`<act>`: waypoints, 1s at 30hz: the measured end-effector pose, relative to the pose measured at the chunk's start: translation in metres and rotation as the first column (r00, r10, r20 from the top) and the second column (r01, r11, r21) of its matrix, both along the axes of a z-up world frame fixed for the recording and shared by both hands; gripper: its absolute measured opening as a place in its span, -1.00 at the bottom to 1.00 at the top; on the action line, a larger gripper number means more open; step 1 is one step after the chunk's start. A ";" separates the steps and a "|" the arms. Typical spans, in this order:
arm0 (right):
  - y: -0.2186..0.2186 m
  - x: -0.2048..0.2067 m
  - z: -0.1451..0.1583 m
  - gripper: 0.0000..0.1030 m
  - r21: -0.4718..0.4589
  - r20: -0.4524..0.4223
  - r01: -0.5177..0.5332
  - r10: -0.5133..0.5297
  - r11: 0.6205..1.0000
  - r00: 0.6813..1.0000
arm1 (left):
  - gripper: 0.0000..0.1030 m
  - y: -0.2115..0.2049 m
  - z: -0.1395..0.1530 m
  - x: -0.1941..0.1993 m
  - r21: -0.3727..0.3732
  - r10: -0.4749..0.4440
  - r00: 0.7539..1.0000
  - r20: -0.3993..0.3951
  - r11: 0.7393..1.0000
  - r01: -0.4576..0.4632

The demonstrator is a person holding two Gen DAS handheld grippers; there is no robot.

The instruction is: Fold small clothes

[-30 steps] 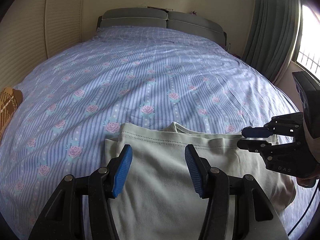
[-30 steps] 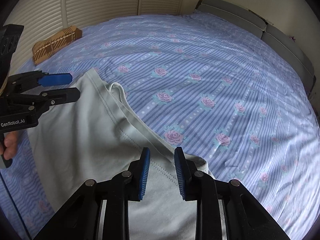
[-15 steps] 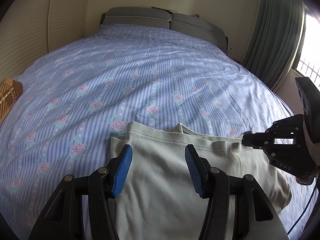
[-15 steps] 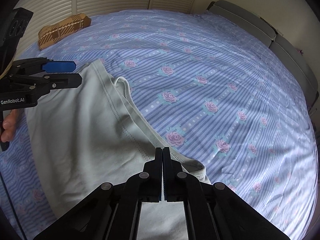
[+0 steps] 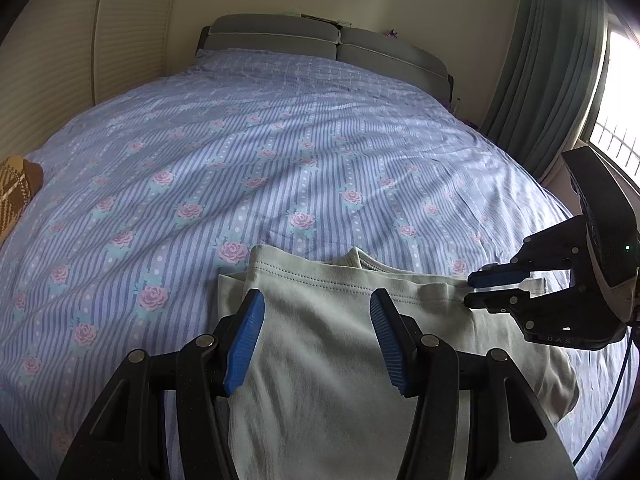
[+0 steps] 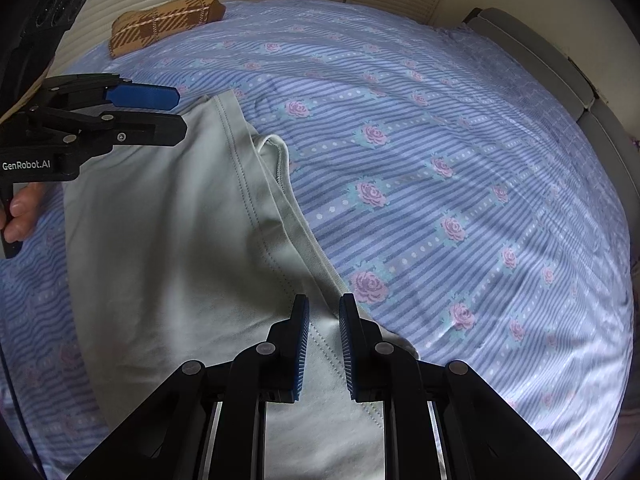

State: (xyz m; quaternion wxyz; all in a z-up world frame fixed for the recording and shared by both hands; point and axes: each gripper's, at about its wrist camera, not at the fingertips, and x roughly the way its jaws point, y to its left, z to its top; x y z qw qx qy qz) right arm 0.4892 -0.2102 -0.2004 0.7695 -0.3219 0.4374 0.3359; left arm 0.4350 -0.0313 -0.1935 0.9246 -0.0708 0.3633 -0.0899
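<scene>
- Between your left gripper [image 5: 316,336] pads, held wide apart, lies the pale green garment [image 5: 320,360], folded on the floral bedspread [image 5: 280,152].
- Your right gripper [image 6: 323,344], narrowly parted, holds nothing over the stitched hem.
- Next likely calls for pinching both hem corners.

Blue rose-striped bedsheet [image 5: 280,152], grey headboard [image 5: 332,46], cream walls, teal curtain [image 5: 548,80], bright window [image 5: 620,112]

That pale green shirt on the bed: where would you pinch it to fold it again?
Probably at the stitched hem of the pale green shirt, near its two far corners, coming from above with open jaws. The shirt lies flat on the bedspread, and that doubled edge gives a firm ridge to pinch.
</scene>
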 end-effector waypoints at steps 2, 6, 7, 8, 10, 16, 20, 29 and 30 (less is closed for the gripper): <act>0.001 0.003 -0.003 -0.68 -0.019 -0.016 -0.014 0.013 1.000 1.000 | 0.06 0.000 0.000 0.000 0.000 0.000 1.000 -0.001 1.000 0.000; 0.001 0.006 -0.005 -0.81 -0.012 -0.059 -0.020 0.020 1.000 0.998 | 0.06 0.000 -0.001 0.001 -0.005 -0.002 1.000 -0.006 1.000 0.002; 0.001 0.005 -0.005 -0.87 -0.011 -0.063 -0.025 0.025 1.000 0.998 | 0.06 0.000 -0.001 0.001 -0.005 -0.002 1.000 -0.006 1.000 0.001; 0.001 0.004 -0.004 -0.89 -0.009 -0.056 -0.029 0.029 1.000 0.998 | 0.06 0.001 -0.001 0.001 -0.006 -0.001 1.000 -0.006 1.000 0.000; 0.002 0.001 -0.004 -0.91 -0.006 -0.046 -0.031 0.031 1.000 0.998 | 0.06 0.001 -0.001 0.001 -0.007 0.002 1.000 -0.004 1.000 -0.002; -0.002 0.005 0.006 -0.92 0.037 0.019 0.030 -0.031 0.999 0.999 | 0.06 0.007 -0.001 0.001 -0.013 0.022 1.000 -0.001 1.000 -0.022; -0.002 0.007 0.003 -0.92 0.020 0.009 0.043 -0.043 0.999 0.999 | 0.06 0.008 -0.004 0.002 -0.010 0.023 1.000 -0.010 1.000 -0.023; 0.014 -0.001 0.013 -0.48 0.078 0.014 0.001 -0.002 0.997 1.000 | 0.06 0.020 -0.002 0.003 -0.014 0.059 0.998 -0.006 0.998 -0.059; 0.019 -0.002 0.015 -0.43 0.083 0.022 -0.013 0.012 0.996 1.000 | 0.06 0.021 -0.001 0.003 -0.012 0.063 0.998 -0.004 0.998 -0.063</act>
